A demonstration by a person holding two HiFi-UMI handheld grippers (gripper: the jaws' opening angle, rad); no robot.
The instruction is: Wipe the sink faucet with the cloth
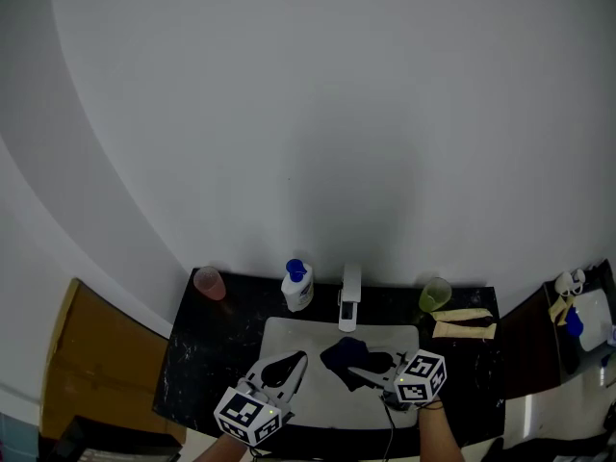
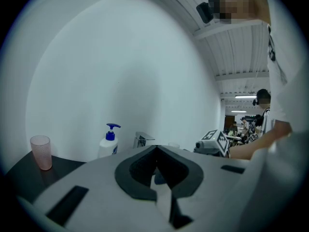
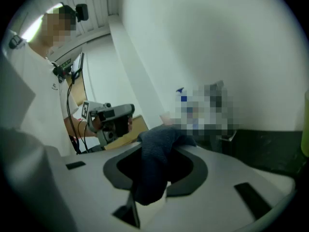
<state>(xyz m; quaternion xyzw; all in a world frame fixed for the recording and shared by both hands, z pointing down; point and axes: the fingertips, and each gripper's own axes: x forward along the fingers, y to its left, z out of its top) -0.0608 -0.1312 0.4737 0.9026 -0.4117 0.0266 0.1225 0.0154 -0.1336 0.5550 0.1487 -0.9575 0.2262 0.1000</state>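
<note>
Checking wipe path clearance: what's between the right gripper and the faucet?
Head view: only the dark cloth, clamped in the right gripper, bunched over the white sink basin below the faucet. Nothing else.

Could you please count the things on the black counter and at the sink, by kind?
Plastic cups: 2, translucent pink and translucent green
White pump bottle with blue top: 1
Silver metal faucet: 1
Dark blue cloth: 1
Flat beige strips: 2
Total: 7

Two cups (image 1: 209, 282) (image 1: 434, 295), one soap bottle (image 1: 297, 285), one faucet (image 1: 349, 296), one cloth (image 1: 343, 356), two claws (image 1: 294, 364) (image 1: 371, 372).
</note>
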